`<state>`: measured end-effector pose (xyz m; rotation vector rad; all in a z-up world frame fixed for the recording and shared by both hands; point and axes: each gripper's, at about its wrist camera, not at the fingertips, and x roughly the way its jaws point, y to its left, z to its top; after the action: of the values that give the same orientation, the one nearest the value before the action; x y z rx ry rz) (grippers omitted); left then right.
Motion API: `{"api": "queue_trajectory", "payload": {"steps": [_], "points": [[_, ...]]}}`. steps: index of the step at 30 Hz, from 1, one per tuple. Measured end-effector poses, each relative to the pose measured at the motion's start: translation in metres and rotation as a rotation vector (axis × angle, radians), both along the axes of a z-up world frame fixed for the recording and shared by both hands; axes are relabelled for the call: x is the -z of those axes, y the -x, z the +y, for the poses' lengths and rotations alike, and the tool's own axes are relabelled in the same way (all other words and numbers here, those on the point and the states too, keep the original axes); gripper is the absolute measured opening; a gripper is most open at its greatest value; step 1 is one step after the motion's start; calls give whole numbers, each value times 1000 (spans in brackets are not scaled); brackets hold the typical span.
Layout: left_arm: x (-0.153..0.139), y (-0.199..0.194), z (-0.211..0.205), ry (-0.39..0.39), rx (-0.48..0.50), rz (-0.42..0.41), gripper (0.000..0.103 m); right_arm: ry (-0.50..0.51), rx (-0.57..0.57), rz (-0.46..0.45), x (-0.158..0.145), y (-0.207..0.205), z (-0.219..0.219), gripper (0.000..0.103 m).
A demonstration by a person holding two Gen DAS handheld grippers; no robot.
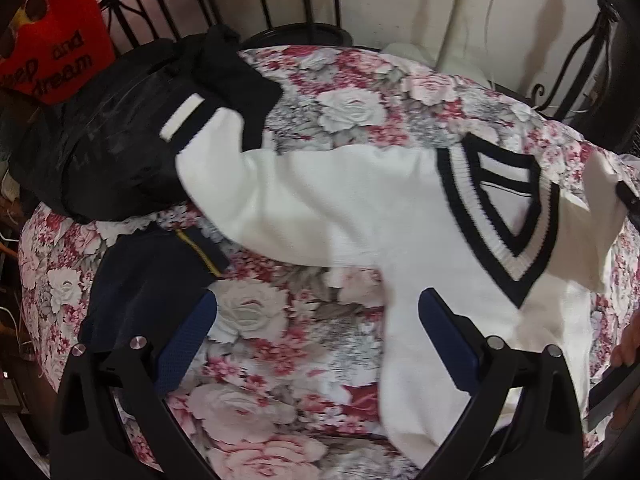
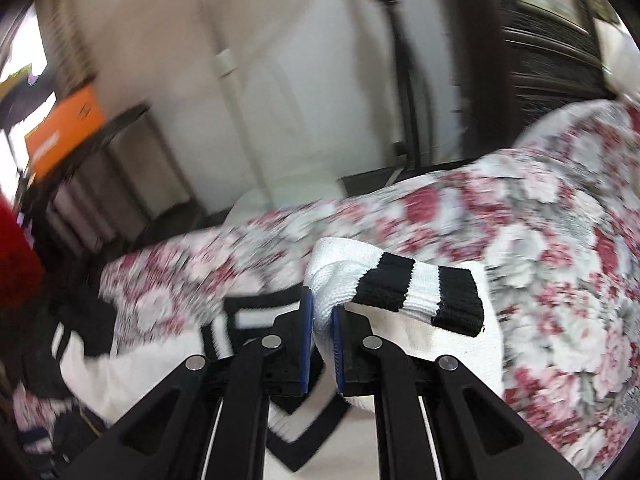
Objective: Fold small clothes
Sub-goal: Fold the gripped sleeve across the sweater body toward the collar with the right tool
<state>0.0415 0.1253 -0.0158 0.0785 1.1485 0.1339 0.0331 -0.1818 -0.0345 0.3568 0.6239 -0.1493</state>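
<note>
A white knit sweater point(image 1: 360, 216) with a black-and-white V-neck point(image 1: 504, 216) lies spread on the floral bedsheet point(image 1: 280, 360). Its left sleeve ends in a black striped cuff point(image 1: 224, 92) that rests on a black bag. My left gripper point(image 1: 316, 312) is open above the sheet by the sweater's lower edge, with nothing between its fingers. In the right wrist view my right gripper point(image 2: 322, 304) is shut on the other sleeve just behind its striped cuff point(image 2: 424, 296), and holds it up off the bed. That view is blurred.
A black bag point(image 1: 96, 152) and a navy garment with a yellow zip point(image 1: 152, 280) lie at the left of the bed. A red pillow point(image 1: 56, 52) leans on the black iron bed frame point(image 1: 280, 0). A hand point(image 1: 628, 344) shows at the right edge.
</note>
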Motion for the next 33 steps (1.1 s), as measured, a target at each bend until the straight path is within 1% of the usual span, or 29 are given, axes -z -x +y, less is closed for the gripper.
{"api": "queue_trajectory", "payload": {"steps": [2,3,5,7,9,10,11,12,13,14,15,17,19,21,22,23,25,26,27,29,30,33], "points": [[4,-2,9,-12,-21,1,99,28,-55,16,8,-6,25,10],[8,-6,14,-3,-37,10,99,39,-80,28,13,-9,38,10],[18,-16,17,63,-52,55,99,39,-119,50,24,-12,55,10],[29,-29,13,145,-44,120,99,32,-143,69,35,-12,65,9],[37,-40,7,175,-57,146,99,22,-237,149,57,-17,84,12],[39,-42,4,175,-68,146,99,31,-287,197,67,-20,91,12],[42,-46,1,174,-79,145,99,61,-346,251,80,-20,102,12],[45,-50,-3,173,-88,147,99,77,-380,288,90,-20,109,21],[49,-53,-7,174,-90,156,98,66,-412,325,97,-20,111,30],[53,-57,-11,177,-88,167,98,10,-450,378,103,-20,109,43],[58,-60,-18,178,-80,180,98,-24,-457,395,101,-17,103,45],[64,-63,-30,163,-61,193,98,-88,-462,385,90,-9,89,47],[68,-66,-48,122,-32,185,98,-158,-457,361,74,3,63,53],[71,-66,-71,85,17,175,99,-186,-399,326,64,18,35,64],[72,-65,-86,62,58,166,98,-191,-350,318,62,23,16,65],[72,-63,-96,41,90,156,98,-197,-284,323,63,30,-3,65],[74,-53,-127,-58,185,109,99,-225,-189,349,68,36,-35,65],[75,-47,-146,-125,238,76,98,-257,-129,363,74,42,-53,65],[77,-42,-158,-177,271,51,99,-290,-87,372,80,46,-69,65],[81,-36,-180,-290,324,-14,99,-367,-34,378,88,55,-92,65],[83,-34,-186,-329,338,-39,99,-394,-20,376,90,57,-99,65],[90,-37,-196,-385,369,-77,99,-460,-8,358,90,64,-107,65]]}}
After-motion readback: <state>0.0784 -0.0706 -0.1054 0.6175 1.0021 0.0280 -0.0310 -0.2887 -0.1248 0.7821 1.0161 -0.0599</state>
